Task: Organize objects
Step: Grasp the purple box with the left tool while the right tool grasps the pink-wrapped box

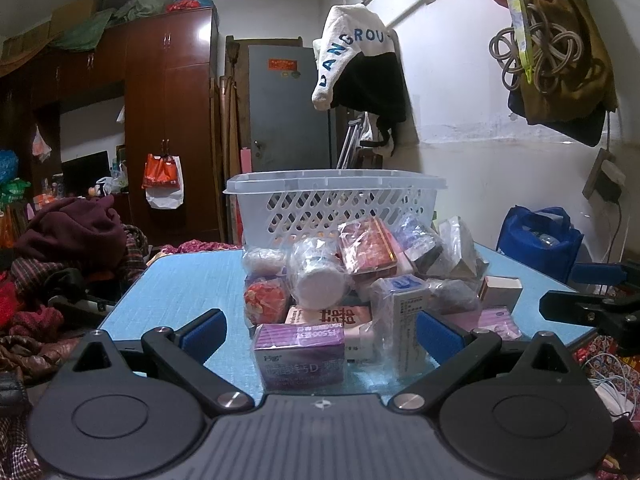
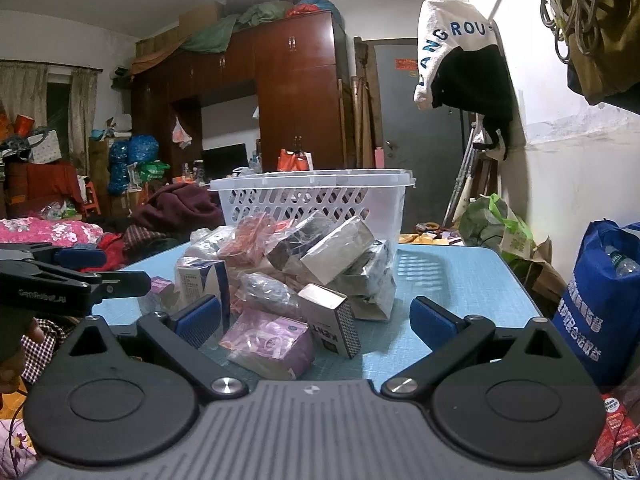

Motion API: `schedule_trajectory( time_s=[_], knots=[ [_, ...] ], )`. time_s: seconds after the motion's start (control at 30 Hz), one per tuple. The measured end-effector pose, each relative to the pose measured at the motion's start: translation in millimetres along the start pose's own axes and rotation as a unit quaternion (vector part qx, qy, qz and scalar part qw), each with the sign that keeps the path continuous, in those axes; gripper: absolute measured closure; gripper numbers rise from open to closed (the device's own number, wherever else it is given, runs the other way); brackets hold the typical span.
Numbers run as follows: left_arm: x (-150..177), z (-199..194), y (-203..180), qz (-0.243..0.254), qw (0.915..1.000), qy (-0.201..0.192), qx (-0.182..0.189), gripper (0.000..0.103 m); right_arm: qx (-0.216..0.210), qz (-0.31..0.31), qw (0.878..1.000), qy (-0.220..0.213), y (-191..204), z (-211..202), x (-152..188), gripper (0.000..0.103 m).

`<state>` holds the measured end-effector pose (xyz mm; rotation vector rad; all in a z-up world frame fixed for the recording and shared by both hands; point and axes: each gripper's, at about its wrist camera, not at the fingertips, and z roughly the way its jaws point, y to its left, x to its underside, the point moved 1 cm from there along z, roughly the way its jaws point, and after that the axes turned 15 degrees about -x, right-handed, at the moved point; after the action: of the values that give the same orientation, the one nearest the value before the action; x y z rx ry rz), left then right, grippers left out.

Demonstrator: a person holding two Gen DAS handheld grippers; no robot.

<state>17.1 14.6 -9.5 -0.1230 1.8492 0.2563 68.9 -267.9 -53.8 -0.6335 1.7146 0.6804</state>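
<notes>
Left gripper (image 1: 320, 332) wide; right gripper (image 2: 316, 320) wide; basket (image 1: 336, 184) contents hidden

I can't see into the white basket (image 1: 332, 204) from either of my cameras: its rim sits above eye level, and the pile of wrapped packages (image 1: 360, 276) covers its lower wall. The print on the purple box (image 1: 300, 354) nearest my left gripper (image 1: 320, 330) is too blurred to read in full. My right gripper (image 1: 592, 300) is cut off by the left view's right edge, so how its jaws stand can't be judged there. In the right view the near edge of the desk (image 2: 460, 280) is hidden behind my own gripper body, and the blue bag (image 2: 600, 304) runs out of frame
</notes>
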Motion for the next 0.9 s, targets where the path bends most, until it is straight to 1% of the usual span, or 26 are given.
schedule_trajectory(
  time_s=[0.13,0.27,0.37,0.43,0.7,0.77,0.9],
  knots=[
    [1.4,3.4,1.5,0.000,1.0000,0.003,-0.002,0.001,-0.022,-0.003,1.000,0.002,2.9,0.9,2.1,0.000],
    [6.5,10.1,6.6,0.010,0.9998,0.008,-0.016,0.001,-0.027,-0.007,1.000,0.009,8.2,7.5,6.6,0.001],
    [14.1,17.8,12.8,0.006,0.9997,0.018,-0.017,0.001,-0.037,-0.002,0.999,0.019,11.6,15.1,12.2,0.003],
    [18.6,22.1,15.4,0.004,0.9995,0.025,-0.017,0.001,-0.039,0.000,0.999,0.027,14.1,21.1,16.2,0.008],
    [23.4,30.4,9.7,0.012,0.9996,0.026,-0.007,0.001,-0.021,-0.017,0.999,0.042,27.9,38.9,32.3,0.010],
    [23.5,35.4,9.0,0.011,0.9995,0.025,-0.012,0.001,-0.011,-0.021,0.999,0.043,29.3,42.5,33.7,0.011],
    [25.8,44.4,9.9,0.003,0.9995,0.023,-0.022,0.001,0.009,-0.027,0.999,0.040,30.4,47.6,34.5,0.016]
  ],
)
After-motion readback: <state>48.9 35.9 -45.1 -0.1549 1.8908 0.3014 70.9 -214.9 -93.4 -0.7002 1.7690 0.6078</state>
